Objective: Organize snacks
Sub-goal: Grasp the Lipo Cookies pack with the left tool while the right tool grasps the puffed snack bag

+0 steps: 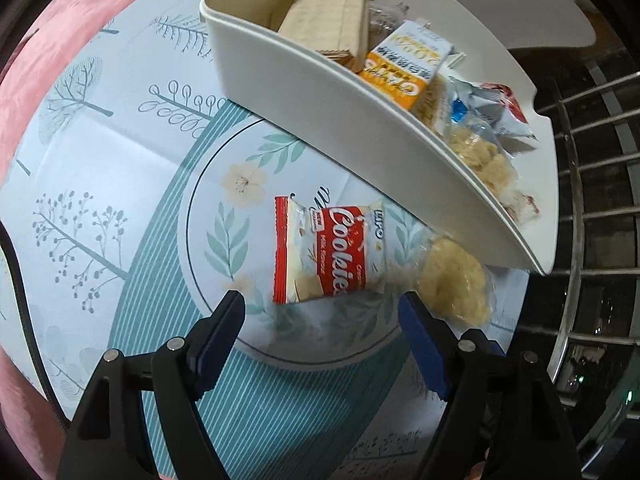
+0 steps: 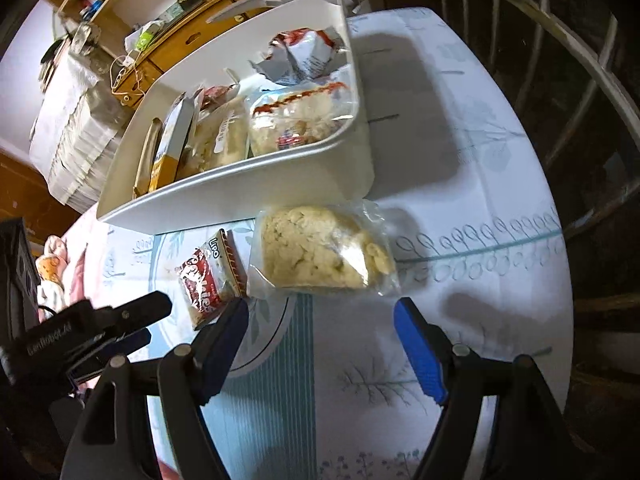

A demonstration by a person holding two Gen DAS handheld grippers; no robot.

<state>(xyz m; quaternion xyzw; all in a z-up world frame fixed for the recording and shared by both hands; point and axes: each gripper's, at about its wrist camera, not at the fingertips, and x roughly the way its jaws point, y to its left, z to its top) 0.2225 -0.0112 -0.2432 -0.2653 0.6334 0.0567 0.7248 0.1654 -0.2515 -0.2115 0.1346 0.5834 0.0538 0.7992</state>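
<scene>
A red and white cookie packet [image 1: 328,250] lies flat on the patterned tablecloth, just ahead of my left gripper [image 1: 322,300], whose jaws stand open with nothing between them. To its right lies a clear bag of pale crackers [image 1: 454,280]. In the right wrist view that clear bag [image 2: 320,250] sits just beyond my right gripper [image 2: 320,308], open and empty, with the cookie packet [image 2: 210,276] to its left. The left gripper [image 2: 136,324] shows at the left edge there. A white bin [image 1: 320,92] behind both snacks holds several packets.
The round table's cloth [image 1: 120,160] has a pink cover [image 1: 36,92] beyond its left edge. A metal railing [image 1: 592,184] runs along the right side. In the right wrist view, a wooden shelf unit [image 2: 192,28] and stacked papers [image 2: 76,140] stand behind the white bin [image 2: 248,192].
</scene>
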